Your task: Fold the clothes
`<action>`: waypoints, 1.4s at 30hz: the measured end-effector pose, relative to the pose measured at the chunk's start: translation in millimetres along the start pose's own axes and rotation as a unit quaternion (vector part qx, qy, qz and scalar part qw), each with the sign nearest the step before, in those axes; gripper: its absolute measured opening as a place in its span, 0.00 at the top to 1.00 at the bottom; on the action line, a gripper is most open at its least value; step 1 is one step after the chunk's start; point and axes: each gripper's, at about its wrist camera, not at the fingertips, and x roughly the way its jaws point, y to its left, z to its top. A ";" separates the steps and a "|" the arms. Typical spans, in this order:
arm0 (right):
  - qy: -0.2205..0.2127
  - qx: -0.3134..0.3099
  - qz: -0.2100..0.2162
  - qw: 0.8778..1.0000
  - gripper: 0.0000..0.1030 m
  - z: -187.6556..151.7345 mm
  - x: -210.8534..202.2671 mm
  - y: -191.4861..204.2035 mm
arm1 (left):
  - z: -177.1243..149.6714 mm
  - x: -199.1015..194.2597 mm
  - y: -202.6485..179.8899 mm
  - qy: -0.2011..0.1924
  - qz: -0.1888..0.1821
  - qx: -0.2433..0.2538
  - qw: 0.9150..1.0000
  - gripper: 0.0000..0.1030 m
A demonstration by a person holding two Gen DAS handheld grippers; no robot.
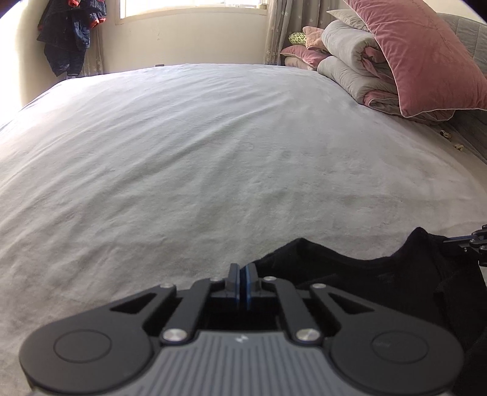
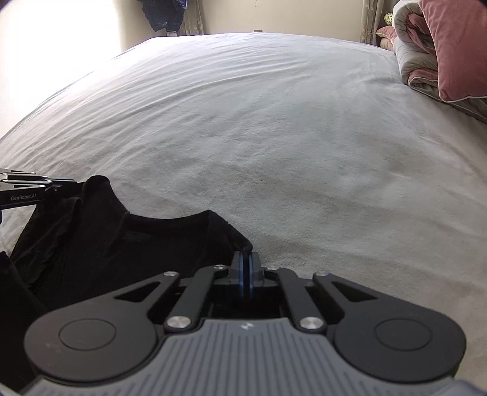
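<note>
Bed [image 2: 274, 137], right gripper [image 2: 245, 259] pinching black garment [image 2: 121, 243]

The only readable text is "GenRobot.AI", in small pale letters on the black side of the left gripper [image 2: 22, 195], seen at the left edge of the right wrist view. A small pale logo mark sits on each grey gripper body, but it spells no letters.

Window [image 1: 188, 6] glare (fisheye-warped edges)
</note>
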 end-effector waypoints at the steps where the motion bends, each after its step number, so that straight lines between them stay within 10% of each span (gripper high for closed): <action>1: -0.010 0.003 -0.002 1.000 0.96 -0.8 -4.7 0.6 | -0.2 -6.9 -0.4 -0.009 -0.001 -0.001 1.000 0.97; 20: -0.132 -0.067 -0.016 0.989 0.96 -67.6 -139.0 48.2 | -72.3 -155.2 -23.3 -0.145 -0.027 0.042 0.988 0.97; 30: -0.052 -0.108 -0.027 0.992 0.92 -149.7 -118.4 70.1 | -154.9 -138.0 -31.9 -0.050 -0.021 0.083 0.995 0.94; 33: -0.068 -0.092 -0.029 0.993 0.84 -158.5 -123.4 70.2 | -155.8 -146.7 -31.7 -0.063 -0.044 0.064 0.995 0.83; 36: -0.090 -0.068 -0.013 0.994 0.56 -160.9 -139.7 67.2 | -155.0 -157.2 -31.5 -0.079 -0.070 0.042 0.993 0.58; 42: -0.135 -0.039 0.028 0.990 0.56 -171.8 -157.3 71.9 | -152.7 -149.4 -49.4 -0.086 -0.079 0.052 0.992 0.48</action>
